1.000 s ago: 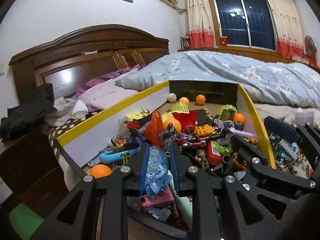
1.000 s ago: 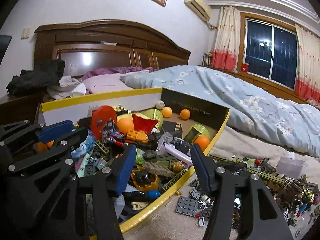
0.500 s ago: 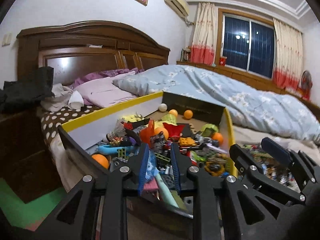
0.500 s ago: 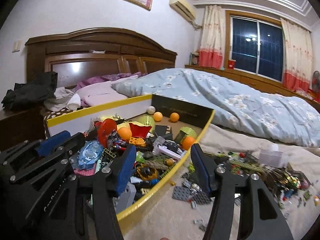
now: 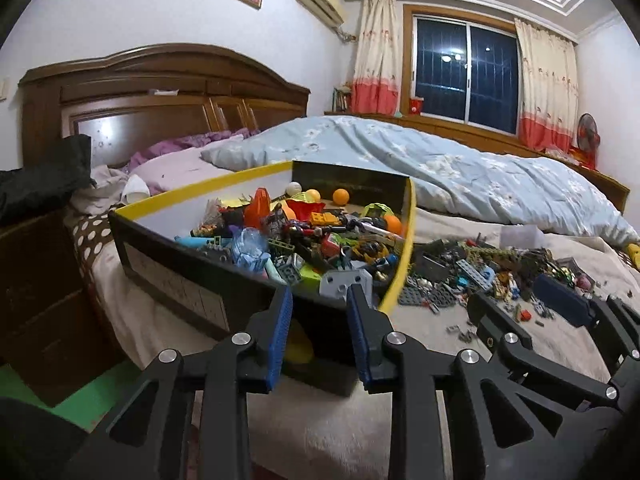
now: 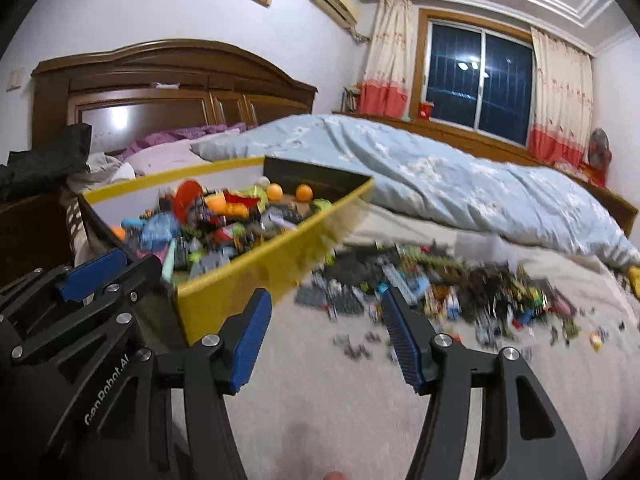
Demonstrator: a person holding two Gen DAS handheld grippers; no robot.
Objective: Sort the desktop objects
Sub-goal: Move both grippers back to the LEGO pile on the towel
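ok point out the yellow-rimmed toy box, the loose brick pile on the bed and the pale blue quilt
yellow-rimmed toy box (image 5: 402, 264), left wrist view, right yellow rim
loose brick pile (image 5: 480, 268), left wrist view, middle of the heap
pale blue quilt (image 5: 440, 168), left wrist view, top surface

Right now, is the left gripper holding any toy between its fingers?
No. The left gripper is empty, its jaws opening, with only the near wall of the toy box visible beyond them.
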